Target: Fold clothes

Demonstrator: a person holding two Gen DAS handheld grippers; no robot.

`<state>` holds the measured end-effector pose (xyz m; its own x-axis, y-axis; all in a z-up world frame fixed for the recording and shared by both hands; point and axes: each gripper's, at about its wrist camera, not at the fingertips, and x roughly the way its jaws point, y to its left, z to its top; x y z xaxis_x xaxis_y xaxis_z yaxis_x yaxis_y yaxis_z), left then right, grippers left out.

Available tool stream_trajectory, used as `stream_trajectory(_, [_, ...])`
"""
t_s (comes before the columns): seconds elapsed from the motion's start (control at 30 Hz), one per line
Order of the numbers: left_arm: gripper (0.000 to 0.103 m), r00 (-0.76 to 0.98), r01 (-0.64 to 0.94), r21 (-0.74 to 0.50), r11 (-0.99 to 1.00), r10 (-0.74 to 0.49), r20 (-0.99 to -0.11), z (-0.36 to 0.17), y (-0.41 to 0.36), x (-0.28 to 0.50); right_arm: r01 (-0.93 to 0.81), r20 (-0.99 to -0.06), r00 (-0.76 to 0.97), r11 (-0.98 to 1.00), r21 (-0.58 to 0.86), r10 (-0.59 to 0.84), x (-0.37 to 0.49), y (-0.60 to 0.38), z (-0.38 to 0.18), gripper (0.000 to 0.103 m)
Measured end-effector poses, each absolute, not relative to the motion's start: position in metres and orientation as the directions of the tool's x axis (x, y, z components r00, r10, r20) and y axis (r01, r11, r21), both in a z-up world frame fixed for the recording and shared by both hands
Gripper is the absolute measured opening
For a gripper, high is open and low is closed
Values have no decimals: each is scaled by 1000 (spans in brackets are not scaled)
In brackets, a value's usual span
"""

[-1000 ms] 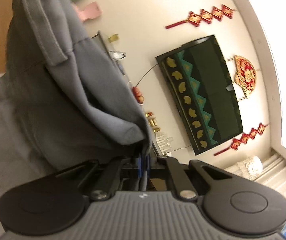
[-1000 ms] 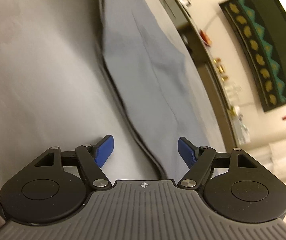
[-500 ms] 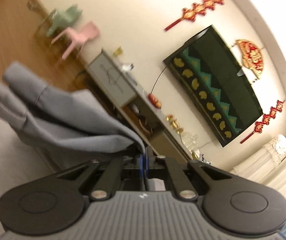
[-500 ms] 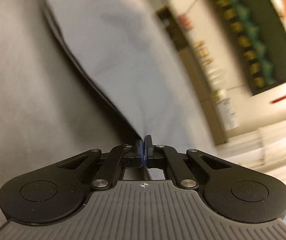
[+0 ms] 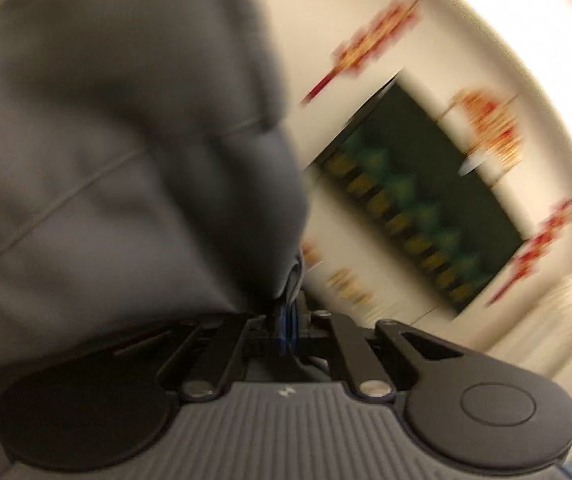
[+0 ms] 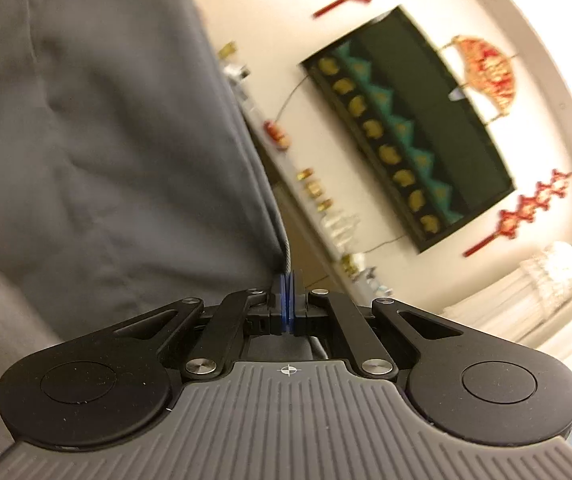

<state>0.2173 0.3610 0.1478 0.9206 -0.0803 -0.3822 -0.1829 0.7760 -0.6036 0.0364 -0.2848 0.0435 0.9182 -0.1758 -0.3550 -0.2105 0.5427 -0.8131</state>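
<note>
Readable text: none that I can make out in either of my wrist views.
Right tongs [image 6: 288,296]: only a small white crosshair mark on my grey body, no letters.
Left tongs [image 5: 289,320]: a small white mark in the same spot, too blurred to read.
Red wall hangings [image 6: 489,70]: gold patterning, no characters I can read.

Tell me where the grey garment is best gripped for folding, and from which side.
At its edges, one fold corner per gripper. The left gripper and right gripper each pinch a thin hem of the grey garment, approaching edge-on so the cloth hangs free beside them.
</note>
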Motion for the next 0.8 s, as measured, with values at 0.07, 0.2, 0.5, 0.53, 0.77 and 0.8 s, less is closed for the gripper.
stream_trajectory(0.07, [3,835,-299,-494,816,-28,-550,103,348,293,-318,-474,861,533,-784,-184,82,-286,19,0])
stream_trajectory(0.2, [3,626,-438,-290,851,57,-778,-2,322,389,-480,-670,696,528,-701,-258,194,-294,-73,0])
stream_trajectory(0.5, [16,749,-185,-306,934,-68,-659,-19,266,336,-235,-630,735,778,-582,-250,173,-337,-91,28])
stream_trajectory(0.53, [18,757,-189,-323,927,-72,-649,-20,269,323,-267,-667,716,801,-536,-208,154,-334,-97,29])
stream_trajectory(0.77, [19,764,-336,-430,838,-25,-645,-47,324,229,-187,-694,672,849,-494,-256,132,-352,-135,30])
stream_trajectory(0.8, [23,763,-356,-444,822,-19,-646,-51,332,216,-169,-681,671,835,-525,-293,135,-356,-138,30])
